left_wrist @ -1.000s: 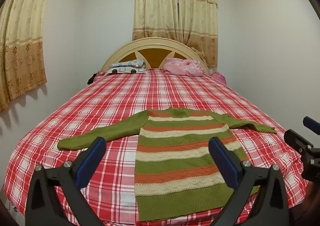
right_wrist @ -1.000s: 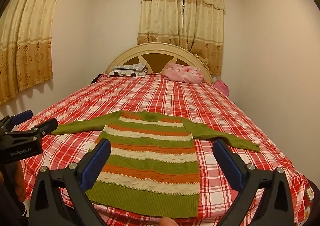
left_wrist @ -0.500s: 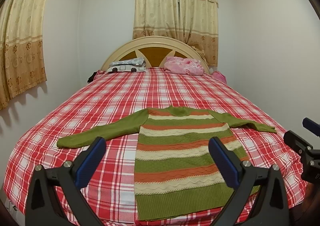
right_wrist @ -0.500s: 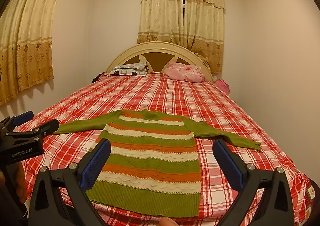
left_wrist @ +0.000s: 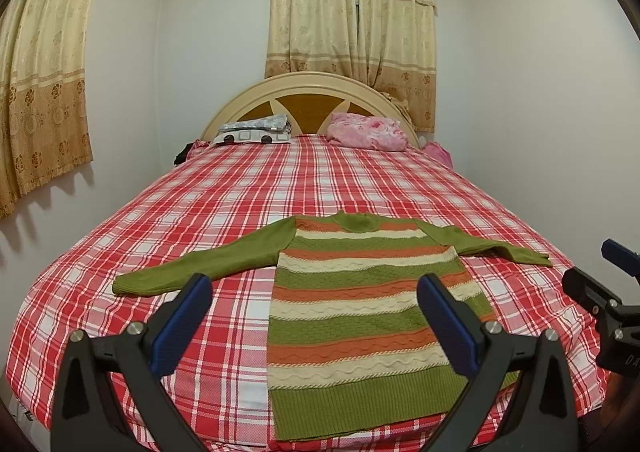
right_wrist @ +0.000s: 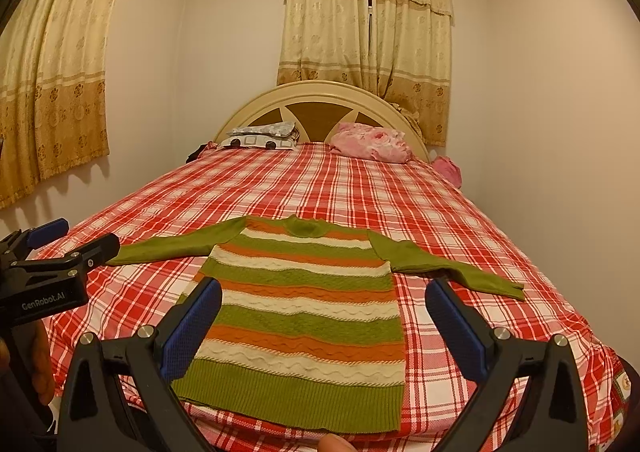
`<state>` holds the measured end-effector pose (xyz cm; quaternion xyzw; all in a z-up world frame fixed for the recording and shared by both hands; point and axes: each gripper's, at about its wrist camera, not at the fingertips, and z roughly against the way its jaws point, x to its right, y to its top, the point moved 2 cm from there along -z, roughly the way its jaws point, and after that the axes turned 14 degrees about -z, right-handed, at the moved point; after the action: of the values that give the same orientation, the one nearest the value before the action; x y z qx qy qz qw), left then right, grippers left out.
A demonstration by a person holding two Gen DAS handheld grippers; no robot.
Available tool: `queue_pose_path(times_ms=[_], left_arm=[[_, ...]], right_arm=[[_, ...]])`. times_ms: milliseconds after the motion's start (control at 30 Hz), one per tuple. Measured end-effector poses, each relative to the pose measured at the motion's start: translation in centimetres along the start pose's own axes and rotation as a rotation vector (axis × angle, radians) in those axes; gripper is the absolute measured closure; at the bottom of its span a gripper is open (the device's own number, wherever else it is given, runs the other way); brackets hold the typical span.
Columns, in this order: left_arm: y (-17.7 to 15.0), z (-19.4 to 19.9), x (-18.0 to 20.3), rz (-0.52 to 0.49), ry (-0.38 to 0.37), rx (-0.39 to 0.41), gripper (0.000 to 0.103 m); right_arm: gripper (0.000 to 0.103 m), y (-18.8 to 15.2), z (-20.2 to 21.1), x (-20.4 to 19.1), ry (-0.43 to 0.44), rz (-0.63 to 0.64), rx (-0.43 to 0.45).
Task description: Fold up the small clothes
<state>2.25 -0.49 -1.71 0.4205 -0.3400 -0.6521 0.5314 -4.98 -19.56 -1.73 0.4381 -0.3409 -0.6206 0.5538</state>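
A small knitted sweater with green, orange and cream stripes and green sleeves lies flat, sleeves spread, on the near end of the bed; it also shows in the right wrist view. My left gripper is open and empty, held above the sweater's hem and left side. My right gripper is open and empty, held above the hem. Each gripper shows at the edge of the other's view: the right one, the left one. Neither touches the sweater.
The bed has a red and white checked cover. At the head lie a grey patterned pillow and a pink bundle below a cream headboard. Curtains hang behind and to the left. White walls close both sides.
Both grippers have drifted slightly; the sweater sits a touch lower and nearer in view. The sweater lies as before and both grippers stay open.
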Motion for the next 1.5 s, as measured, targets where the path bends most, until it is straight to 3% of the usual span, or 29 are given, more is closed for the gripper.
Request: queue_pose_path(times_ms=[1500], left_arm=[[-0.42,-0.64,0.29,0.006,-0.007,-0.014,0.0]], right_arm=[[0.001,-0.81,-0.38,-0.74,0.013,0.018,-0.025]])
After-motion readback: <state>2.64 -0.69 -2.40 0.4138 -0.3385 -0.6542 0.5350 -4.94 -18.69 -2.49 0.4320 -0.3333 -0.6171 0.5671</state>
